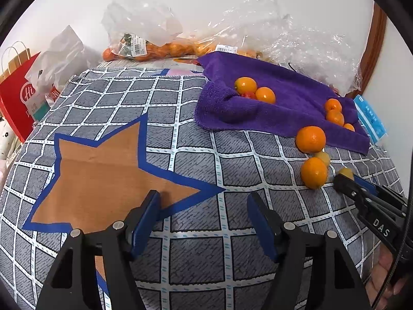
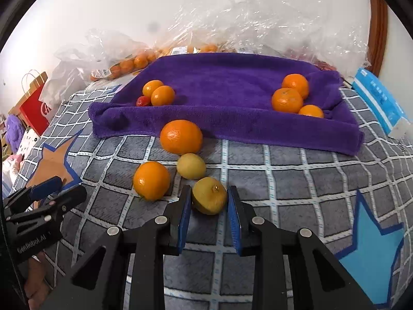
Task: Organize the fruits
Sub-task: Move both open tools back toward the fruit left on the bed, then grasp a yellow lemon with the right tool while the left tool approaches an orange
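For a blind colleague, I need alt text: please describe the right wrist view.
The right gripper is closed on a yellow lemon on a grey checked cloth. Behind lie another lemon, two oranges and a purple towel holding more fruit.

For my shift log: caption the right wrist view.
Right gripper clamps a yellow lemon before the purple towel.

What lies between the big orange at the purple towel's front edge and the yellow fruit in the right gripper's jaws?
One loose yellow fruit lies between the big orange and the gripped yellow fruit; the right wrist view shows it best.
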The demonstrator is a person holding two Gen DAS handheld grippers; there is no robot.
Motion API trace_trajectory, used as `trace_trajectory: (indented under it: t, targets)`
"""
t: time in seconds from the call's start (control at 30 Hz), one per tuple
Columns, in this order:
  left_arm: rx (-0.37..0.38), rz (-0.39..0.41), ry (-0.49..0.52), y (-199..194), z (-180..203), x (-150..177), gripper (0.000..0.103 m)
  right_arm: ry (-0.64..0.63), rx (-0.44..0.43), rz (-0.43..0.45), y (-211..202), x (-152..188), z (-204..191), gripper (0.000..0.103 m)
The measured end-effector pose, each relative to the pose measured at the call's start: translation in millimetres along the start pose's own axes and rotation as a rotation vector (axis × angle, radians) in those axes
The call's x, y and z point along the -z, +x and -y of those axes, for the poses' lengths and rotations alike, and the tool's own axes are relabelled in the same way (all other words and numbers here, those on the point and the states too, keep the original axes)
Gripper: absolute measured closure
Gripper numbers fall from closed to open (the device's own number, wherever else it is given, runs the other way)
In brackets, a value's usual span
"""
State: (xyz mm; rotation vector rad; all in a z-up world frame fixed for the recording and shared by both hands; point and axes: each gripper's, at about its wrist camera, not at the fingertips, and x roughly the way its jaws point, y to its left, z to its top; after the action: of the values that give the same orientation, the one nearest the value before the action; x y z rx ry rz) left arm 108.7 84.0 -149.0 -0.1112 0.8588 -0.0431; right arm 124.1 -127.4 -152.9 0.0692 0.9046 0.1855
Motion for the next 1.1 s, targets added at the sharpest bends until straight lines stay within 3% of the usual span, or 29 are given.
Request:
trace_trajectory:
  t: [0.4, 0.6, 0.8, 1.1]
  targets:
    - [-0.008, -0.007, 0.029, 1.8, 5.5, -0.1, 0.028, 0.057, 0.000, -0.008, -1.3, 4.6, 18.2, 0.076]
    - [0.047, 0.010, -0.014, -2.8, -2.9, 0.2, 0.028, 0.046, -0.003, -0.001, -4.0, 3.8, 20.1, 0.076]
    - [0.020, -0.005, 0.032, -10.0, 10.3, 5.2, 0.029, 0.047, 0.083, 0.026, -17.7, 10.6, 45.5, 0.076]
    - [0.137, -0.016, 0.071, -11.7, 59.3, -3.1, 0.028, 0.092, 0.114, 0.032, -28.2, 20.0, 91.0, 0.076]
